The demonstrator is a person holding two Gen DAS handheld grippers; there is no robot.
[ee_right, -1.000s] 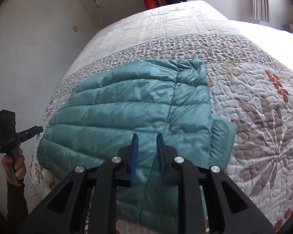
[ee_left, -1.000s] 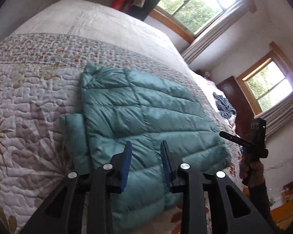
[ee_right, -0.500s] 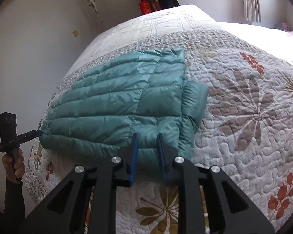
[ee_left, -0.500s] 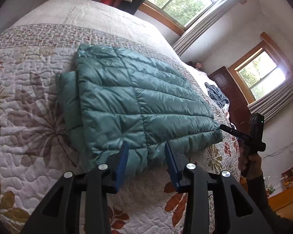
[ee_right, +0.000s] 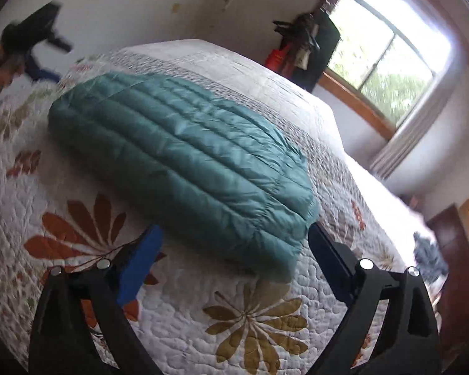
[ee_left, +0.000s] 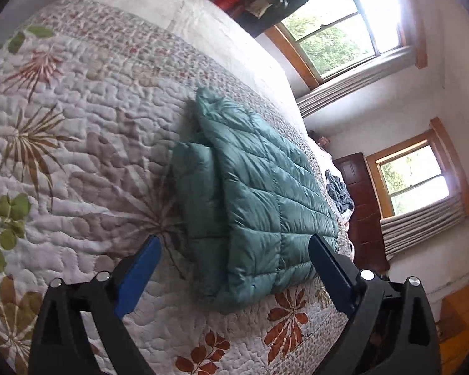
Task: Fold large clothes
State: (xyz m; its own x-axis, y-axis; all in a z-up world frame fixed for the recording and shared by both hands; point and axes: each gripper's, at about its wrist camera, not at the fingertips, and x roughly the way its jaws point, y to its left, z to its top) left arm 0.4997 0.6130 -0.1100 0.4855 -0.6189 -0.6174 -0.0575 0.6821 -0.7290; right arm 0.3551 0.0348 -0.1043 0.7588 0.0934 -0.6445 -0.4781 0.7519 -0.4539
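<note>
A teal quilted puffer jacket [ee_left: 259,200] lies folded into a thick rectangle on the floral quilt [ee_left: 78,143] of a bed. A tucked sleeve [ee_left: 194,187] sticks out along its left side in the left wrist view. My left gripper [ee_left: 234,259] is wide open just short of the jacket's near edge, holding nothing. In the right wrist view the same jacket [ee_right: 184,162] lies ahead, and my right gripper [ee_right: 234,243] is also wide open at its near corner, empty. The other gripper [ee_right: 31,37] shows blurred at the far left.
Two wood-framed windows [ee_left: 337,31] with bunched curtains stand behind the bed. Clothes hang on a rack [ee_right: 303,40] by the far window. A dark wooden dresser [ee_left: 359,206] and a blue-grey garment pile [ee_left: 339,193] sit past the bed's right side.
Both grippers opened wide from nearly closed and pulled back off the jacket toward its near edge. Both views swung to new angles, and the jacket stays folded on the quilt.
</note>
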